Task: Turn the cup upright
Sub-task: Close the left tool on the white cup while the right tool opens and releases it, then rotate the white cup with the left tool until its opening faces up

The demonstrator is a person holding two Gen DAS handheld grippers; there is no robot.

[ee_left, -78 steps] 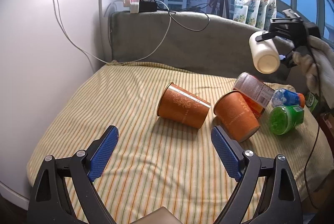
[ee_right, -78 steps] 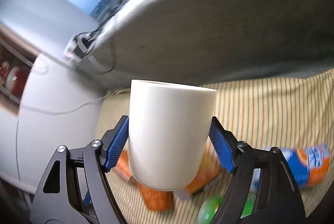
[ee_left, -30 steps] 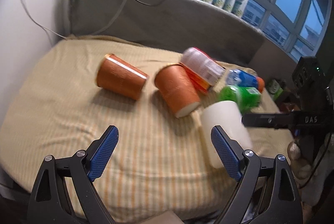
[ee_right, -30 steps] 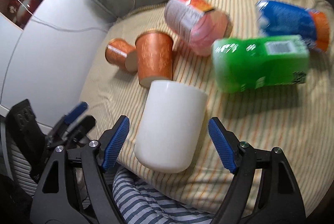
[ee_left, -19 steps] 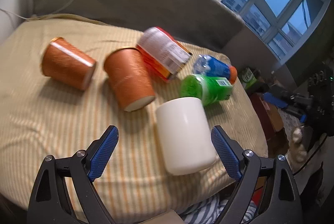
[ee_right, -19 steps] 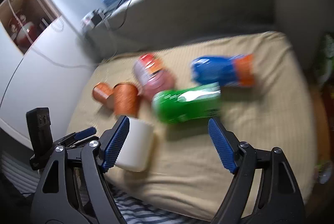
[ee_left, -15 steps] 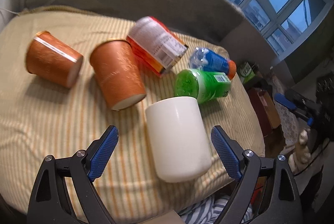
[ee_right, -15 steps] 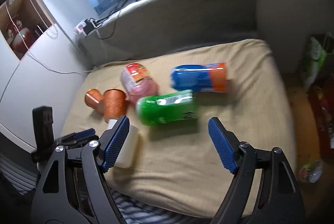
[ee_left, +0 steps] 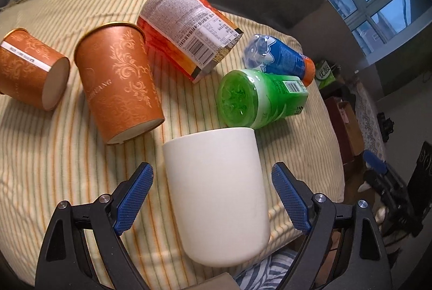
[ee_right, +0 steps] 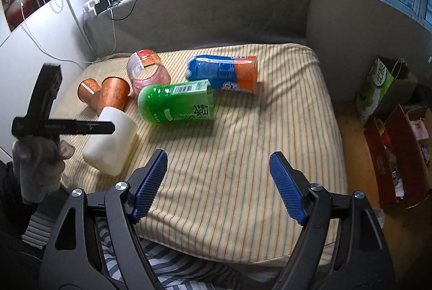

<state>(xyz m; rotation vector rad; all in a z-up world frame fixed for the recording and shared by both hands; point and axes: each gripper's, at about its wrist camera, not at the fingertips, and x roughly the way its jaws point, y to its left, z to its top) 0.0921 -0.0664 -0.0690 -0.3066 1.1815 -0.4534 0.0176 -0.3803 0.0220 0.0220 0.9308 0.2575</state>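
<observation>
- Two grippers show spread fingers, neither holding anything.
- The left gripper [ee_left: 212, 198] brackets the white cup [ee_left: 217, 192], its blue pads [ee_left: 133, 196] clear of the sides.
- The cup lies on its side near the striped cushion's [ee_right: 243, 155] front edge.
- The right gripper [ee_right: 217, 186] hovers over bare cushion, apart from the cup, near a green bottle [ee_right: 176, 103].

White cup [ee_left: 216, 195]: smooth, matt, ceramic-looking. Two orange cups [ee_left: 118, 82] look like paper, with a printed pattern; green bottle [ee_left: 259, 101] is glossy translucent plastic. Striped cushion cover [ee_right: 243, 155] is soft woven cloth; gripper pads [ee_left: 133, 198] are blue, finely textured.
</observation>
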